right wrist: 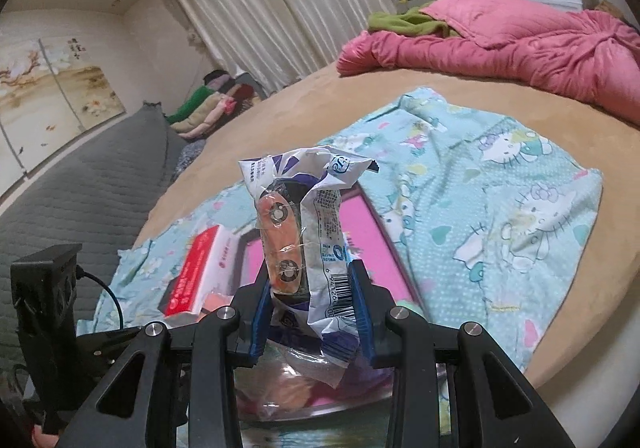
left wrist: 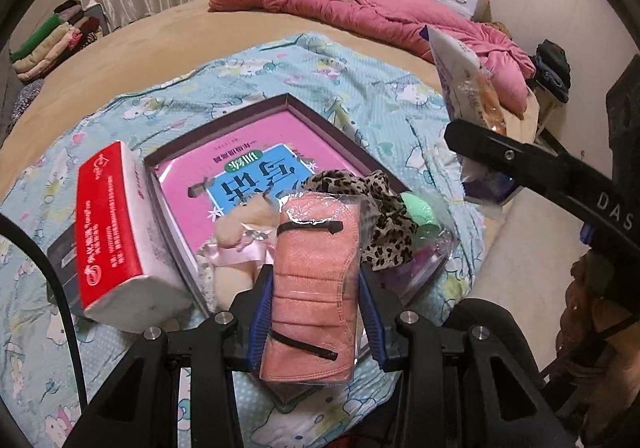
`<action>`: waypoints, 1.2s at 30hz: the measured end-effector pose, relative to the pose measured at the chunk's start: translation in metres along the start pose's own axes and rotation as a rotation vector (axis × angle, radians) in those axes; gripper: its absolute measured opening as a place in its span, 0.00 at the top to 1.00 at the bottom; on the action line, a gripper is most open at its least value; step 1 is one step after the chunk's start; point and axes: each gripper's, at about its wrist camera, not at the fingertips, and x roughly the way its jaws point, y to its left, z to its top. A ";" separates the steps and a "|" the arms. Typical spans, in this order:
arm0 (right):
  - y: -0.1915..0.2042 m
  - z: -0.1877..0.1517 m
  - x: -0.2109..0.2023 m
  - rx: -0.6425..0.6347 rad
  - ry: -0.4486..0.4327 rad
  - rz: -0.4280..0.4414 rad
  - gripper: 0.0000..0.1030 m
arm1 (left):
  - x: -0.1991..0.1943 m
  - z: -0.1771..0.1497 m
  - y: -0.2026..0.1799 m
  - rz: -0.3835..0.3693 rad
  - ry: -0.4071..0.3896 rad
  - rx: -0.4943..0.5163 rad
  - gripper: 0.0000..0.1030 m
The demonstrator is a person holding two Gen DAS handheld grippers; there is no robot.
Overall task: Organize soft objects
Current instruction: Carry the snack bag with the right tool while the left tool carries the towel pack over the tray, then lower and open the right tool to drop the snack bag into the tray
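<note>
Right gripper [right wrist: 312, 288]: crumpled packet [right wrist: 320, 215], contents unclear

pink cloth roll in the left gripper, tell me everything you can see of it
The pink cloth roll is a soft, salmon-pink, towel-like fabric with stitched edges, sealed in a clear plastic bag and bound by two thin black ties, one near each end. It stands lengthwise between the blue pads of the left gripper, which press both its sides. It hangs over the near corner of the tray.
</note>
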 end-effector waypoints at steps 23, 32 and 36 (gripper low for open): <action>-0.001 -0.010 0.061 -0.044 0.139 -0.032 0.64 | 0.038 -0.003 0.015 0.037 0.033 -0.014 0.61; 0.007 -0.013 0.087 -0.076 0.208 -0.043 0.63 | 0.040 -0.005 0.024 0.028 0.032 -0.028 0.60; 0.011 -0.013 0.099 -0.096 0.233 -0.041 0.63 | 0.040 -0.006 0.027 0.022 0.029 -0.036 0.60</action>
